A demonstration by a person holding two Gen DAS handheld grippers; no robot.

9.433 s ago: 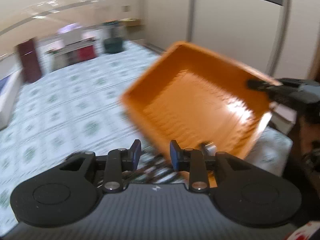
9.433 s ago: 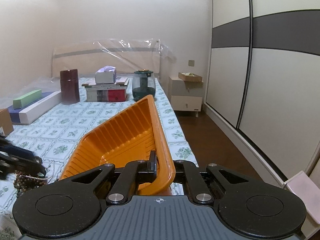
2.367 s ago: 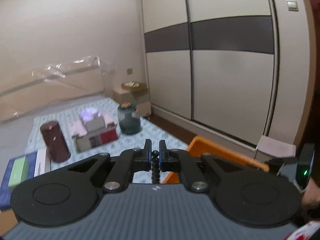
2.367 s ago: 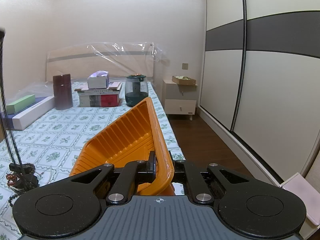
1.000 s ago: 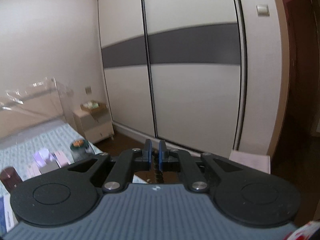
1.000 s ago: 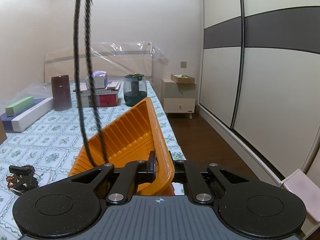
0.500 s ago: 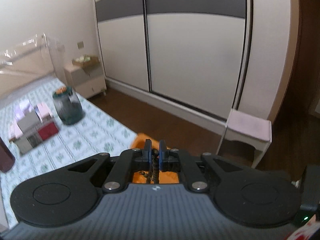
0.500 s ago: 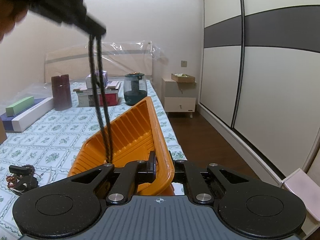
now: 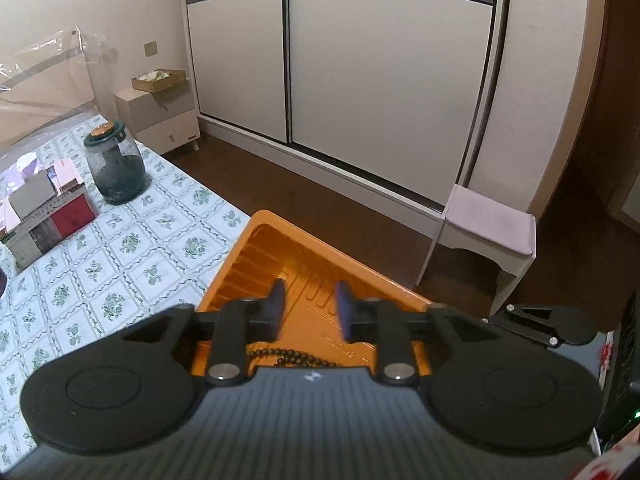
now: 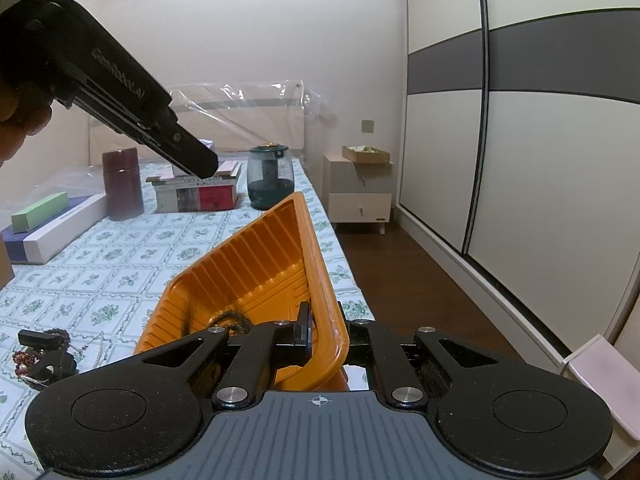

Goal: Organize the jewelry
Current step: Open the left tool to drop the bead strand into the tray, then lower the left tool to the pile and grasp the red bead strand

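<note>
In the left wrist view, my left gripper (image 9: pixel 309 308) hangs over the orange tray (image 9: pixel 362 276) and points down into it. Its jaws are opening, and nothing is between the two blue pads (image 9: pixel 276 300). The dark bead necklace (image 9: pixel 290 357) lies on the tray floor just under the gripper body, so I judge it is released into the tray. The tray sits at the corner of the bed (image 9: pixel 120 248), with one corner out over the brown floor. I think this is why the other gripper must hold it. At the right edge I see part of the right gripper's black body (image 9: pixel 540 322), but not its fingers.

In the right wrist view, my right gripper (image 10: pixel 320 332) is closed on the near rim of the orange tray (image 10: pixel 256 264). One finger is inside the wall and one is outside. The tray is tilted, with the far end higher, so the beads should collect at the low near end. Indeed the necklace (image 10: pixel 230 318) lies there in a dark heap. This view shows what the first cannot: the left gripper (image 10: pixel 196 162) from outside, high above the tray, held by a hand (image 10: pixel 18 116). It also shows more jewelry (image 10: pixel 44 354) waiting on the bedcover, to the left of the tray, beside a black clip-like thing that I cannot identify. I judge these pieces are next.
</note>
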